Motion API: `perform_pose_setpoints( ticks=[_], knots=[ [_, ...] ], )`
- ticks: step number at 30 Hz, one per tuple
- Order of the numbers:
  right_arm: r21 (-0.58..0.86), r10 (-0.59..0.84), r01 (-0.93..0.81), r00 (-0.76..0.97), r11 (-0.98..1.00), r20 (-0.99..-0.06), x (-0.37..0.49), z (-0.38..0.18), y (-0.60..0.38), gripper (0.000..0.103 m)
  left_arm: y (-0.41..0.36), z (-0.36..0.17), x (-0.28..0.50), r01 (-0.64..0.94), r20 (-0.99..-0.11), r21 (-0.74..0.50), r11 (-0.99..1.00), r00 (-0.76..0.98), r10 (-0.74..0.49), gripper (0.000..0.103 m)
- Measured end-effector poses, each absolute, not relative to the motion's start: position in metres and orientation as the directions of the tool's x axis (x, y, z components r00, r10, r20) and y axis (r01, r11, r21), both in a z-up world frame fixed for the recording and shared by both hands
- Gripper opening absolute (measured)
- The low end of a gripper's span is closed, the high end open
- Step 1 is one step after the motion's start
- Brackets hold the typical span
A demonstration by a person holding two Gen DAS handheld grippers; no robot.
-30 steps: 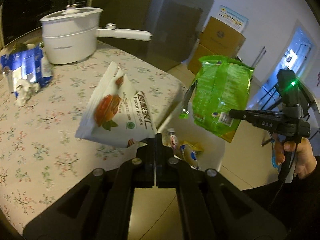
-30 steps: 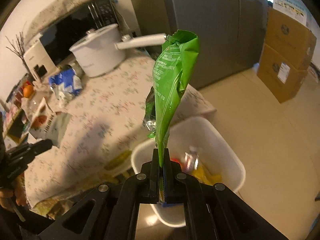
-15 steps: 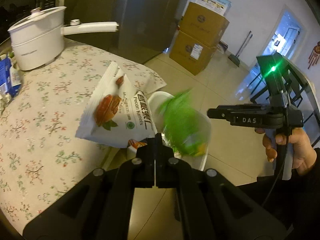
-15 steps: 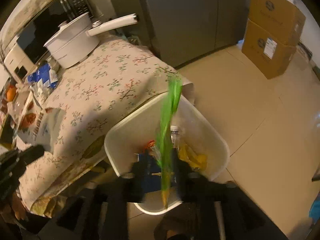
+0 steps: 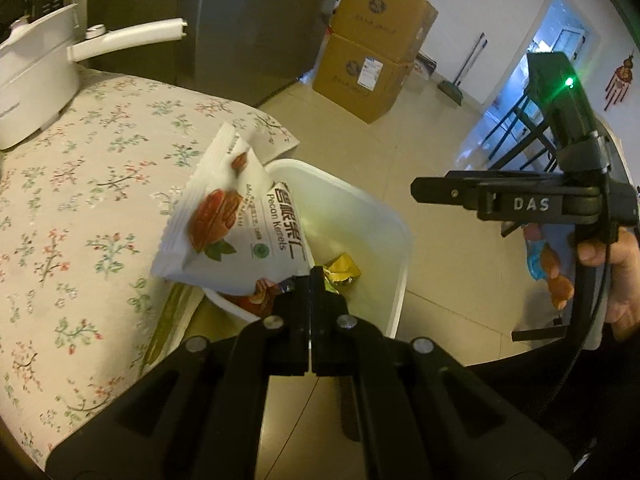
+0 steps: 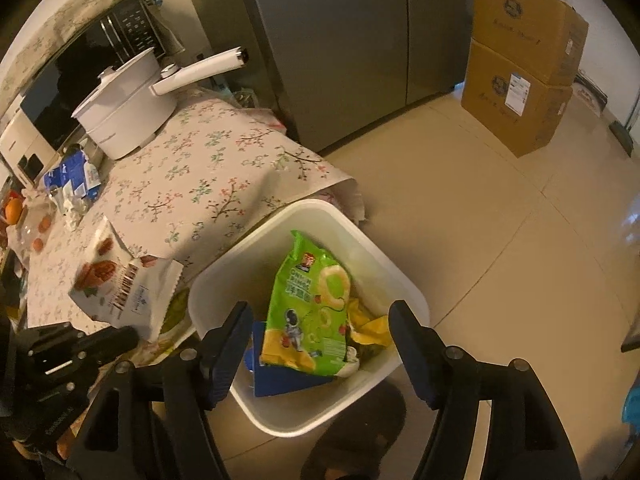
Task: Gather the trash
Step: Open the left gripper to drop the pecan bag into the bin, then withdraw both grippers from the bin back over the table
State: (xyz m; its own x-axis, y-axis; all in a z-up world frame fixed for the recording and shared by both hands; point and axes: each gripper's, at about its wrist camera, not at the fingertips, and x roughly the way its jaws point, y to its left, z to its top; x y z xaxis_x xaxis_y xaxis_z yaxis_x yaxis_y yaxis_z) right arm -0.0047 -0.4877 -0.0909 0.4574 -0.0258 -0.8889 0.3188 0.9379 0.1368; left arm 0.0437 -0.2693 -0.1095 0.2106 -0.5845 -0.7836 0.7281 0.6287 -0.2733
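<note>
My left gripper is shut on a white pecan kernels bag and holds it over the near rim of the white bin. The bag also shows in the right wrist view. My right gripper is open and empty above the white bin. A green onion rings bag lies inside the bin on top of a blue packet and a yellow wrapper. The right gripper shows in the left wrist view, to the right of the bin.
A floral-clothed table stands left of the bin with a white pot, a blue carton and other clutter. Stacked cardboard boxes and a grey fridge stand behind on the tiled floor.
My right gripper opened and the green bag dropped into the bin. My left gripper carried the pecan bag from over the table to the bin's rim.
</note>
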Motion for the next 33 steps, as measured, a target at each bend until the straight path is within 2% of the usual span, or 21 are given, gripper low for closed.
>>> perform_pose_setpoints(
  ticks=[18,20,22,24,33],
  knots=[
    [0.142,-0.046,0.371,0.454,0.918,-0.890,-0.017,-0.093,-0.515,0.074,-0.312,-0.134,0.041,0.784,-0.794,-0.285,0.551,0.129,-0.594,0.000],
    [0.137,-0.051,0.375,0.451,0.917,-0.891,-0.018,-0.093,-0.517,0.074,-0.313,-0.133,0.041,0.784,-0.807,-0.242,0.572,0.164,-0.567,0.007],
    [0.133,-0.057,0.378,0.450,0.916,-0.891,-0.019,-0.093,-0.518,0.075,-0.310,-0.130,0.042,0.780,-0.801,-0.245,0.576,0.171,-0.573,0.031],
    [0.133,-0.058,0.382,0.451,0.915,-0.891,-0.019,-0.093,-0.518,0.075,-0.307,-0.126,0.043,0.777,-0.793,-0.247,0.580,0.182,-0.581,0.040],
    [0.136,-0.056,0.373,0.459,0.918,-0.887,-0.015,-0.089,-0.510,0.075,-0.293,-0.116,0.051,0.748,-0.789,-0.251,0.614,0.209,-0.577,0.045]
  ],
)
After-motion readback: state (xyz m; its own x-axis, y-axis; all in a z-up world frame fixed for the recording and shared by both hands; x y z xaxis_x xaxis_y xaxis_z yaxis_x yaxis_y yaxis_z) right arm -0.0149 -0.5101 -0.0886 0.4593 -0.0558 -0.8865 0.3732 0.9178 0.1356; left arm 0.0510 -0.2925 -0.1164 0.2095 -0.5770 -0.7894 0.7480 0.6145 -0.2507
